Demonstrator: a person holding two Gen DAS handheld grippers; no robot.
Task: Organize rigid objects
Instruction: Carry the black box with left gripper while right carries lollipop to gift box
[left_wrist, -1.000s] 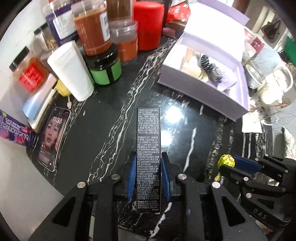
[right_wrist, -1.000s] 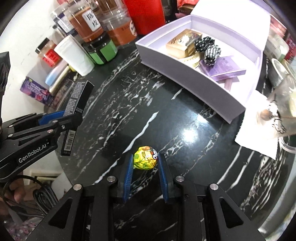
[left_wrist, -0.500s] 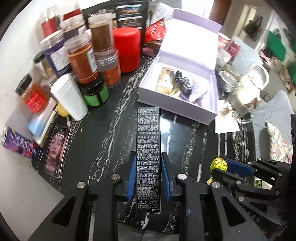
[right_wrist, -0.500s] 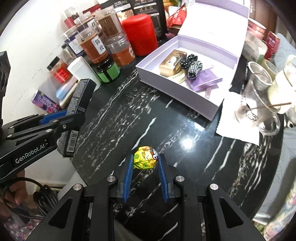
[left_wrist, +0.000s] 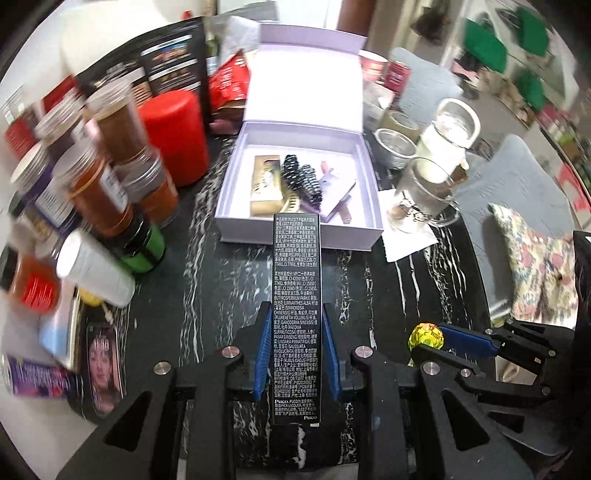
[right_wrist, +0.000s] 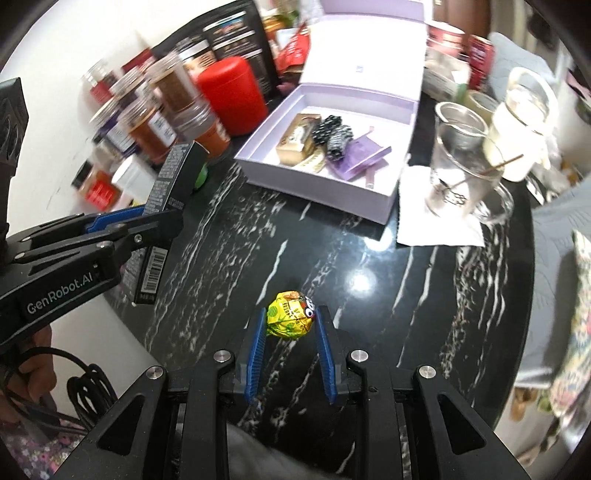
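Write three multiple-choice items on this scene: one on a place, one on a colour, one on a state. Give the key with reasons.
1. Where does the open lilac box stand?
A. on the black marble table
B. on a chair
C. on the floor

2. What colour is the wrapped candy in the right claw?
A. red
B. yellow
C. white

3. What state is the left claw in?
A. open and empty
B. shut on a phone
C. shut on the long black carton

Key: 1 A, the box's base sits on the veined tabletop. 2 B, its wrapper shows yellow between the blue pads. 3 C, both blue pads press the carton's sides.
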